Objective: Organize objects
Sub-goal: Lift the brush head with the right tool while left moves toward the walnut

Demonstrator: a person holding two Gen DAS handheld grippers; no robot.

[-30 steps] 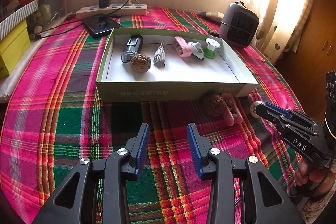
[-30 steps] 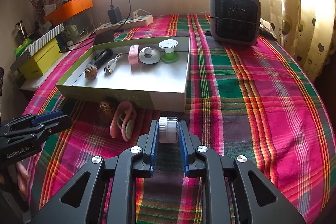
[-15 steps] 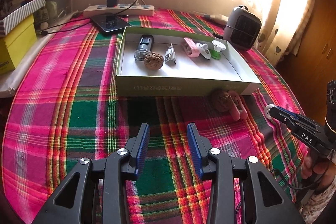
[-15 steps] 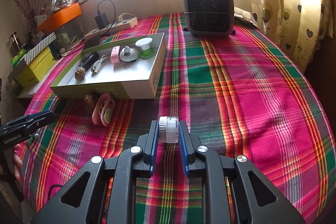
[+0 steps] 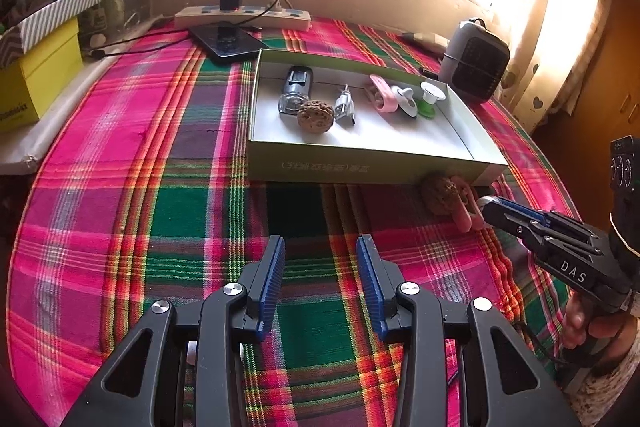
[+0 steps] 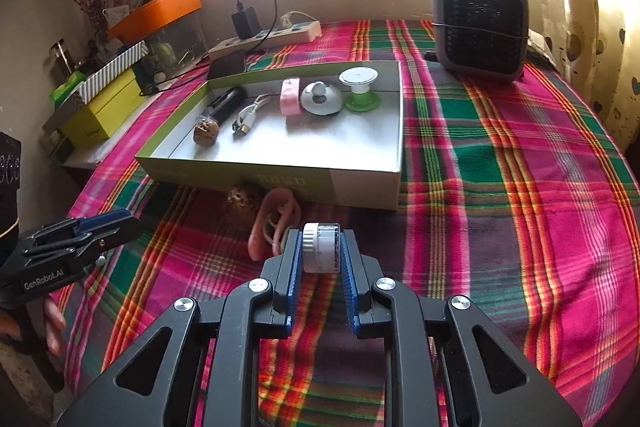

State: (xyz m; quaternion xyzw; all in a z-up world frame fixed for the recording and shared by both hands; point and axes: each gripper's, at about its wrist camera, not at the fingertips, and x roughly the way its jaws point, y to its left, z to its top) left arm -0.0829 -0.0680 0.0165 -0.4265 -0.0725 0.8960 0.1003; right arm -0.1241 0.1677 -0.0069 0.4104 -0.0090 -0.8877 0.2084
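A shallow green-sided box (image 5: 360, 169) (image 6: 280, 177) lies on the plaid table with a black device, a walnut (image 5: 315, 116), a USB plug, a pink clip, a white knob and a green-based spool inside. In front of it lie a second walnut (image 6: 243, 202) (image 5: 437, 191) and a pink clip (image 6: 276, 223). My right gripper (image 6: 320, 247) is shut on a small white round jar (image 6: 320, 247), held above the cloth just behind the pink clip. My left gripper (image 5: 320, 267) is open and empty over the cloth in front of the box.
A grey heater (image 6: 480, 27) stands right of the box at the back. A power strip (image 5: 244, 17), charger and black phone (image 5: 226, 41) lie behind the box. Yellow and striped boxes (image 5: 36, 75) sit off the left edge. Curtains hang at right.
My right gripper with the jar has swung back left toward the box and the pink clip. My left gripper has shifted left, so the box sits further right in its view.
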